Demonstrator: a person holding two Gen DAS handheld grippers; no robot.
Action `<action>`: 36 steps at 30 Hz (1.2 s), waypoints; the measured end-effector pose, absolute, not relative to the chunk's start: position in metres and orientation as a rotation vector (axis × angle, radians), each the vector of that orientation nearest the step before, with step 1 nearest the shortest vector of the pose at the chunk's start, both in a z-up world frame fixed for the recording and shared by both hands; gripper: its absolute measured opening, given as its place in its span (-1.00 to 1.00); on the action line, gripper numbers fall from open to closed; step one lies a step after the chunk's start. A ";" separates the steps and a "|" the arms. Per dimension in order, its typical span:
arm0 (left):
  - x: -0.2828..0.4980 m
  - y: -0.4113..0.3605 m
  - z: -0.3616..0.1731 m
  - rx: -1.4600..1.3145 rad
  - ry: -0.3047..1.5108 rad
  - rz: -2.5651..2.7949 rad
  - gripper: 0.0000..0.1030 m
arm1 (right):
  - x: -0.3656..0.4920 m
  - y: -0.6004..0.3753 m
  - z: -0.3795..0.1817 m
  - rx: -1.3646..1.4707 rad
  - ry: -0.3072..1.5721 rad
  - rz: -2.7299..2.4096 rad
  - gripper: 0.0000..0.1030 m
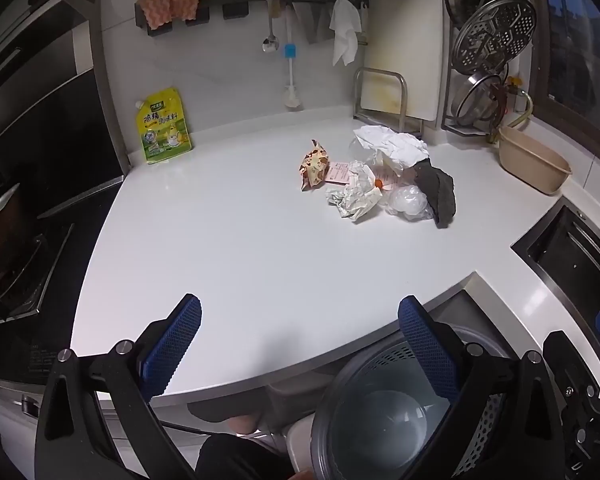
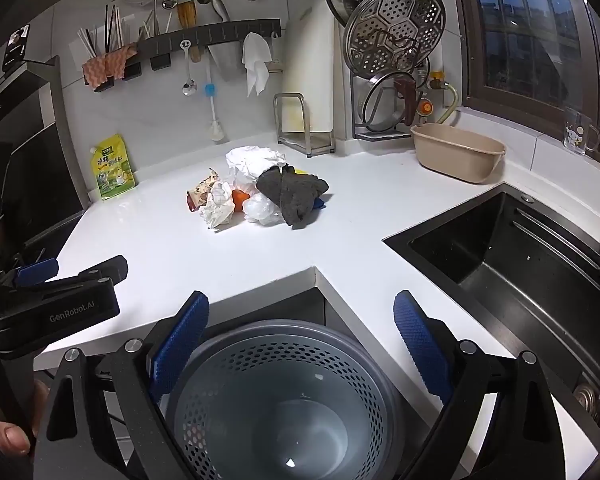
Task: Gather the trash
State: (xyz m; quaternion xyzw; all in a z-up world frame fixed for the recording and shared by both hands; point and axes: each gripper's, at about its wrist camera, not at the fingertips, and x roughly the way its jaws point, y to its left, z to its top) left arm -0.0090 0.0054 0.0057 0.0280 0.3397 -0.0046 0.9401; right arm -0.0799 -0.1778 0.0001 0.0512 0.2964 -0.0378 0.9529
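Note:
A pile of trash lies on the white counter: a printed snack wrapper, crumpled paper, a large white crumpled sheet, a clear plastic bag, a dark grey rag and a small orange piece. A grey perforated bin stands below the counter edge; it also shows in the left wrist view. My left gripper is open and empty over the counter's near edge. My right gripper is open and empty above the bin.
A yellow seasoning pouch leans on the wall at left, beside the stove. A beige basin sits at back right. A black sink is at right. A cutting board rack and pot lids stand behind the pile.

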 end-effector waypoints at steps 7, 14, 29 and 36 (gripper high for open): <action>-0.011 0.006 0.006 0.051 0.682 -0.008 0.88 | -0.080 -0.178 0.001 0.104 0.600 -0.076 0.74; -0.012 0.008 0.006 0.048 0.682 -0.008 0.88 | -0.081 -0.179 0.001 0.106 0.598 -0.076 0.74; -0.014 0.008 0.006 0.048 0.685 -0.012 0.88 | -0.083 -0.183 0.003 0.112 0.592 -0.079 0.74; -0.017 0.010 0.006 0.050 0.682 -0.012 0.88 | -0.084 -0.183 0.004 0.114 0.586 -0.082 0.74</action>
